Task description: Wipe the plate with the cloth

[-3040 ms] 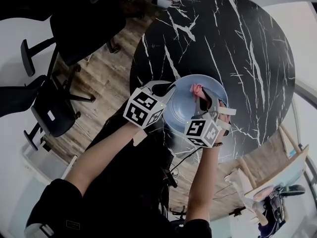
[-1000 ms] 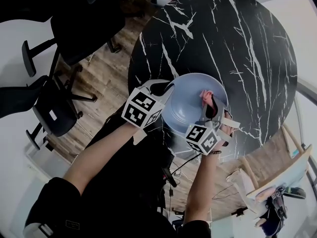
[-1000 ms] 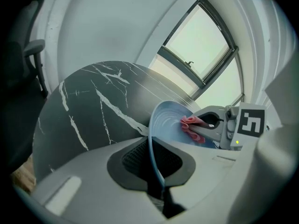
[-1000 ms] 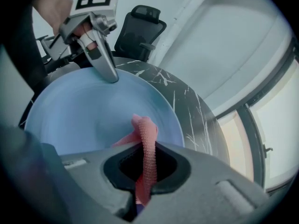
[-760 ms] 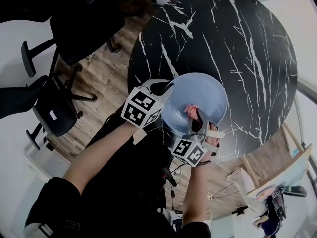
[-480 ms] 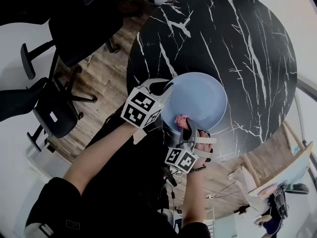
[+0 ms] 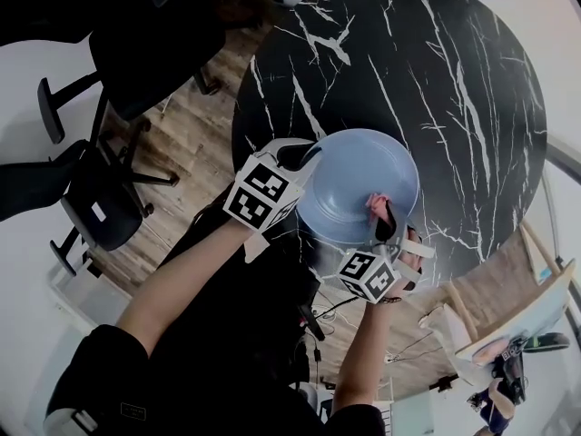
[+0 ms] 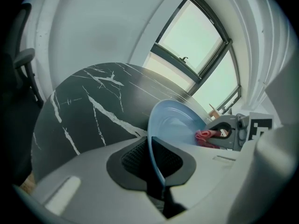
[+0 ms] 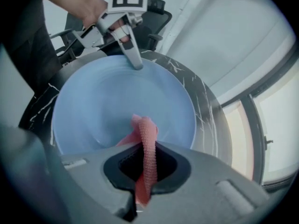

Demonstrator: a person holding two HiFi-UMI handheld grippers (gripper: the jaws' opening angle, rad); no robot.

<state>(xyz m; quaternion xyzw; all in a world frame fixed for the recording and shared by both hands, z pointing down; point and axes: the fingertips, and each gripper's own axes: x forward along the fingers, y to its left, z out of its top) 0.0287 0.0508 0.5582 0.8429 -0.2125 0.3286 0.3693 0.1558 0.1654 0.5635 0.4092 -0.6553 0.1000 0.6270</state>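
Head view: table point(image 7: 454, 89) beneath plate point(image 7: 349, 175), chairs point(image 7: 100, 216) alongside

right gripper point(image 7: 381, 216) + cloth point(image 7: 373, 205) | since half-second ago | plate point(image 7: 349, 175) near-left rim → near-right rim

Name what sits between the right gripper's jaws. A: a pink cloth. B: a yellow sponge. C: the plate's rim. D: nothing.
A: in the right gripper view the right gripper is shut on the pink cloth, whose end sticks out over the blue plate.
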